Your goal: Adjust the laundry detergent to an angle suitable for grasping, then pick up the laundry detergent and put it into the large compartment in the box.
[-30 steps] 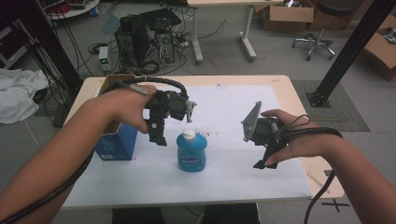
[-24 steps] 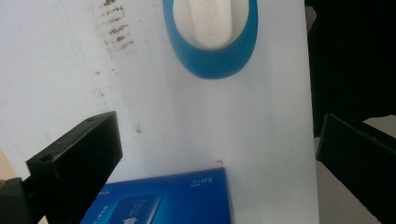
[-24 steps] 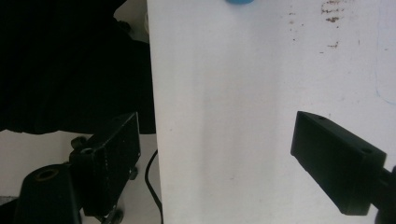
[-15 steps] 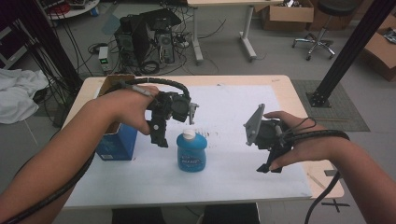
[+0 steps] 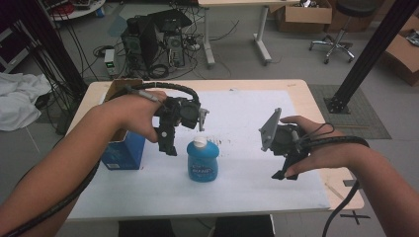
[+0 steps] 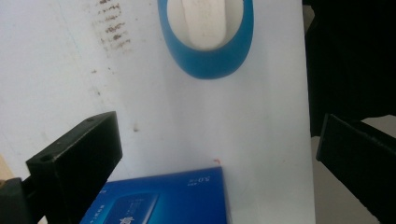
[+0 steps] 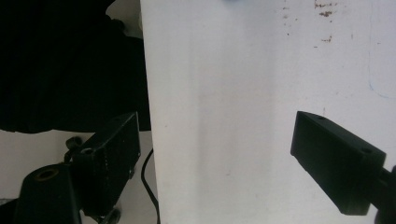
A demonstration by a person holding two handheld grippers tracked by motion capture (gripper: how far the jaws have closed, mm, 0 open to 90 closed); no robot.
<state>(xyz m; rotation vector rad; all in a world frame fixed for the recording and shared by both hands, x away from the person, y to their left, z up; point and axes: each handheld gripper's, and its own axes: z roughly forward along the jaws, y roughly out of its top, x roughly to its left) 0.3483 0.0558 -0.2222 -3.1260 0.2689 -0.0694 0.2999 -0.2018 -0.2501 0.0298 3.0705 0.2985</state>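
On the white sheet (image 5: pixel 247 163) that covers the table (image 5: pixel 316 106), a blue bottle (image 5: pixel 202 160) with a white cap (image 5: pixel 200 142) stands upright near the front middle, and a blue box (image 5: pixel 121 150) stands just to its left. Neither gripper has hold of anything. The left gripper (image 5: pixel 168 147) hangs in the air above the gap between box and bottle, close to the bottle's cap but apart from it; in the left gripper view its jaws stand spread wide, looking down with the bottle (image 6: pixel 205 42) ahead of them and the box (image 6: pixel 159 198) below and between them. The right gripper (image 5: pixel 284 174) hovers well apart to the bottle's right, over bare sheet (image 7: pixel 233 116), and the right gripper view shows its jaws spread too, with nothing between them. As I judge it, the work on the bottle has hardly begun: it is untouched, cap on, with no grip made. The approach looks partly done on the left side; what seems left is to bring the jaws down around the bottle, close on it, and then do whatever handling follows. The right gripper has more ground to cover.
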